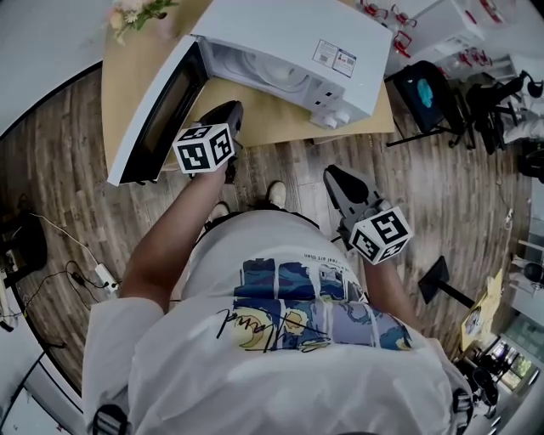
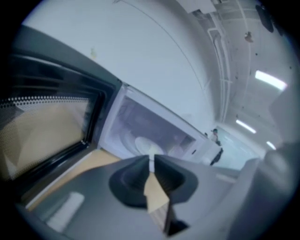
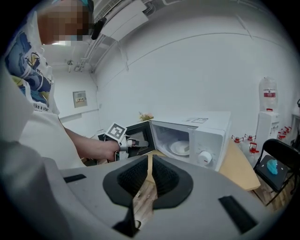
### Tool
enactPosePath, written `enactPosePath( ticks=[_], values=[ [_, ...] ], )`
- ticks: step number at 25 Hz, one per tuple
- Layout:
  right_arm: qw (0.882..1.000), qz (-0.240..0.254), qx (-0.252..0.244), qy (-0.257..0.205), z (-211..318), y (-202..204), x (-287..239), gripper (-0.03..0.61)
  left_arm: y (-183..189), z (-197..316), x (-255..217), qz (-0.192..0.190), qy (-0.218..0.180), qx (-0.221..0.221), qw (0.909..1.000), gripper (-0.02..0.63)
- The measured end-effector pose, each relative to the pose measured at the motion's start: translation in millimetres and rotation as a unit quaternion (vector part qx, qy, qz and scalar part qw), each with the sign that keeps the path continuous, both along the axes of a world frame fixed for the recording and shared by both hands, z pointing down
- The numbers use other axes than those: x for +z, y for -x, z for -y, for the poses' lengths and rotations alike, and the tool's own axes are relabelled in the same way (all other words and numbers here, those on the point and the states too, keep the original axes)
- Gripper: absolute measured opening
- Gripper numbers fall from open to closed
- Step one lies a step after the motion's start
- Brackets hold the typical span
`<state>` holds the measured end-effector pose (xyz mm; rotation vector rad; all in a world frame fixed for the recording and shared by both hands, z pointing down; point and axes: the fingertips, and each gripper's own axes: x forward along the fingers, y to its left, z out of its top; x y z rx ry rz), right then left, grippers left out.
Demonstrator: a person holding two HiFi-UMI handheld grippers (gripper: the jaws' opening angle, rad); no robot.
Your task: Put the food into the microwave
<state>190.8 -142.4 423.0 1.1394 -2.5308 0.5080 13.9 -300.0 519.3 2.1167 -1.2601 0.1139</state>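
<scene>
The white microwave (image 1: 289, 51) stands on a wooden table (image 1: 272, 115) with its door (image 1: 157, 110) swung wide open to the left. A white plate (image 3: 180, 147) lies inside the cavity; what is on it I cannot make out. The same plate (image 2: 146, 145) appears blurred in the left gripper view. My left gripper (image 1: 229, 110) hovers in front of the open door and cavity, jaws close together with nothing between them (image 2: 151, 161). My right gripper (image 1: 333, 174) hangs lower over the floor, away from the table, jaws likewise together and empty (image 3: 150, 161).
A black folding chair (image 1: 425, 93) with a blue object on its seat stands right of the table. A flower bunch (image 1: 136, 13) sits at the table's far left corner. A water dispenser (image 3: 267, 112) stands by the wall. Cables (image 1: 93, 272) lie on the floor at left.
</scene>
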Motion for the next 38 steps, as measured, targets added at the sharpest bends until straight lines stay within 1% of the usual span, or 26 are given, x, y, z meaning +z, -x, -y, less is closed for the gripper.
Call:
enactPosePath(
  ticks=[4, 6, 10, 14, 17, 21, 24, 28, 38],
  values=[
    [1.000, -0.001, 0.005, -0.004, -17, 25, -2, 0.026, 9, -30, -16, -0.002, -0.018, 0.044, 0.9989, 0.011],
    [1.000, -0.002, 0.013, -0.006, -26, 34, -4, 0.023, 13, -46, -23, -0.002, -0.026, 0.066, 0.9975, 0.009],
    [0.999, -0.002, 0.031, -0.009, -44, 47, -6, 0.018, 19, -76, -36, -0.017, -0.032, 0.110, 0.9932, 0.008],
    [0.999, -0.002, 0.047, -0.008, -61, 62, -3, 0.014, 24, -105, -48, -0.018, -0.043, 0.159, 0.9862, 0.008],
    [0.998, 0.001, 0.058, -0.007, -72, 75, 0, 0.012, 29, -127, -57, -0.023, -0.047, 0.197, 0.9790, 0.008],
    [0.998, -0.001, 0.064, -0.011, -84, 94, 2, 0.009, 40, -154, -64, -0.002, -0.062, 0.243, 0.9681, 0.008],
    [0.998, -0.004, 0.066, -0.014, -89, 105, 1, 0.009, 51, -166, -67, 0.003, -0.069, 0.257, 0.9640, 0.008],
    [0.997, -0.009, 0.069, -0.019, -90, 116, 0, 0.008, 63, -174, -70, 0.007, -0.076, 0.267, 0.9608, 0.008],
    [0.998, -0.022, 0.055, -0.019, -90, 139, 0, 0.008, 82, -175, -76, -0.003, -0.086, 0.262, 0.9613, 0.008]
  ],
)
